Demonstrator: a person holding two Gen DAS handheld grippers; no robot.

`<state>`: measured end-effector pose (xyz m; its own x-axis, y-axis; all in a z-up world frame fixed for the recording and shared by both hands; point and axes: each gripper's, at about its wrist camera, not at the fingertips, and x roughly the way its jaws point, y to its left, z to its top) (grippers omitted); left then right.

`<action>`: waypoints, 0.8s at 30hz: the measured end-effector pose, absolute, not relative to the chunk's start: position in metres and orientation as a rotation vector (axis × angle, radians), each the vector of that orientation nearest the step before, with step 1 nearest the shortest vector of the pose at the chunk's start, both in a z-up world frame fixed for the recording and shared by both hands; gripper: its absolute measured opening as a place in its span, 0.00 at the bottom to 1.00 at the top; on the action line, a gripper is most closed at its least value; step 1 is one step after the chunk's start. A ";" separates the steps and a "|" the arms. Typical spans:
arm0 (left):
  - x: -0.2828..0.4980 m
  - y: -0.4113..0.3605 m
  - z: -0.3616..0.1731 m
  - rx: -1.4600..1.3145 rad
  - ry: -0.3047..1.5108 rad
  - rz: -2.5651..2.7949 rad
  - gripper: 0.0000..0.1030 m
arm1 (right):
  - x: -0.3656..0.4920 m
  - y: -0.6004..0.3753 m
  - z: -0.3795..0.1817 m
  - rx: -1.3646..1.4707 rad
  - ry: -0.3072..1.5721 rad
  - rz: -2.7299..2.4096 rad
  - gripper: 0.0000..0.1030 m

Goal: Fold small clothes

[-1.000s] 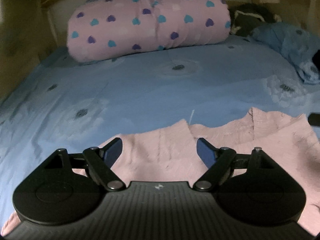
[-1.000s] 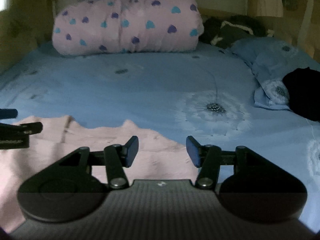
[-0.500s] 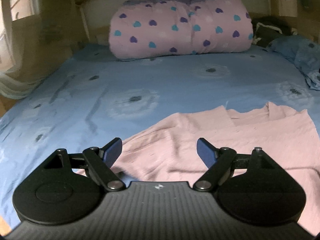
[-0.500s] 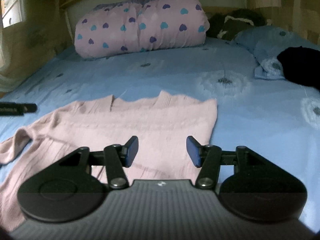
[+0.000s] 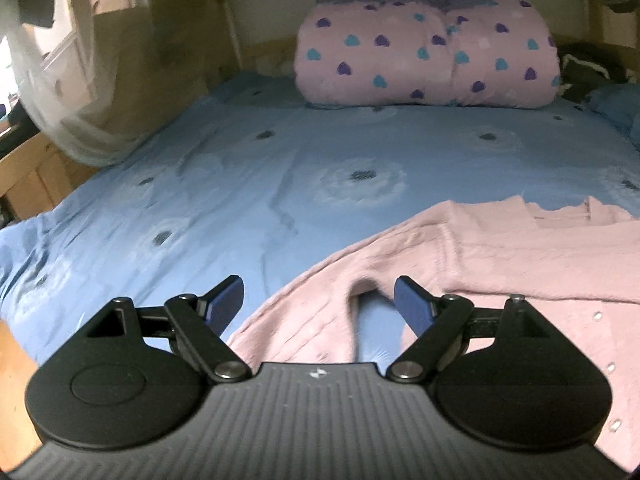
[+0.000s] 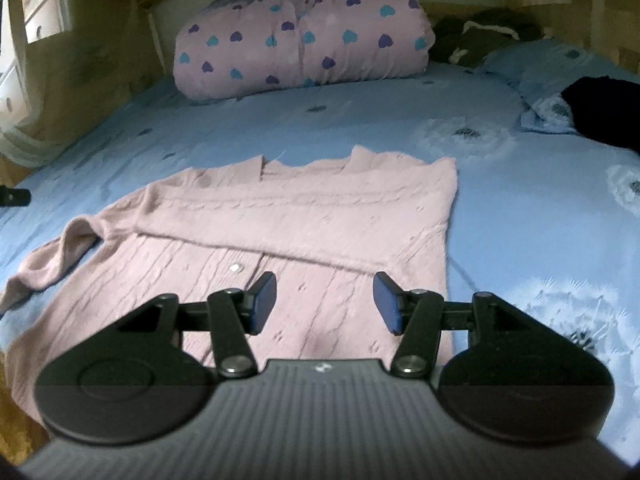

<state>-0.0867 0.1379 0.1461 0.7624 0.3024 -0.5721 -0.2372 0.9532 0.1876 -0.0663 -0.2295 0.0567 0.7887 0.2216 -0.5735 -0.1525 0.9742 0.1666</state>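
pale pink cardigan [image 6: 296,216], blue dandelion-print sheet [image 6: 520,208], heart-spotted pink quilt [image 6: 304,40].

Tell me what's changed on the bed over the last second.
Both grippers pulled back from the pink cardigan, so more of it shows; the left gripper now faces the unfolded sleeve, and the right gripper opened slightly. Neither holds anything. The cardigan lies unchanged.

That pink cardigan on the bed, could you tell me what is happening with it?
A person with a gripper in each hand is folding it. The pink cardigan lies flat on the blue bedsheet, one sleeve already laid across its front. The left gripper hangs open over the other sleeve; the right gripper is open above the front. Neither holds anything.
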 end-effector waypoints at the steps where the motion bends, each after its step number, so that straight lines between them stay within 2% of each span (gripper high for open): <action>1: -0.088 0.142 0.145 0.103 0.646 0.301 0.84 | -0.068 -0.227 0.055 0.111 0.635 0.204 0.57; 24: -0.116 0.242 0.082 -0.093 0.792 0.433 0.84 | -0.068 -0.209 0.023 0.086 0.739 0.160 0.59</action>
